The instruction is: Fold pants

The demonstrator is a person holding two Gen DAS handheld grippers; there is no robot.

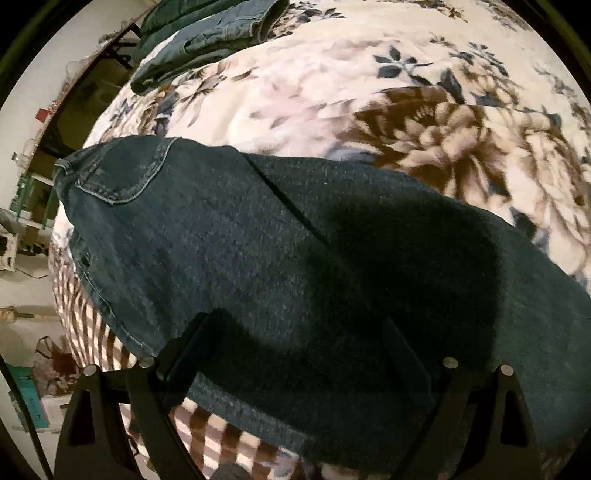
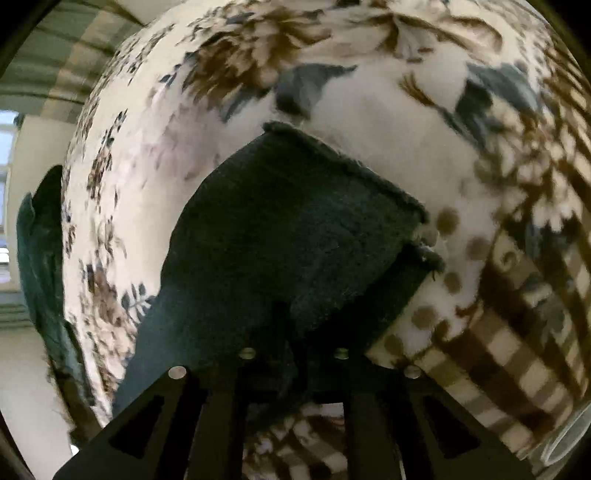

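Dark blue jeans (image 1: pixel 258 236) lie across a floral blanket (image 1: pixel 332 92), folded lengthwise, with the waist and a back pocket (image 1: pixel 122 173) to the left. My left gripper (image 1: pixel 295 354) is open over the seat of the jeans, its fingers (image 1: pixel 184 350) spread wide just above the cloth. In the right wrist view the leg ends (image 2: pixel 295 229) with frayed hems point away from me. My right gripper (image 2: pixel 291 354) is shut on the jeans' leg near the hem; the fabric bunches between the jaws.
A second pair of folded jeans (image 1: pixel 207 33) lies at the blanket's far left corner. The blanket's checked border (image 2: pixel 517 350) runs along the near edge. Shelves and clutter (image 1: pixel 26 206) stand beyond the bed's left side.
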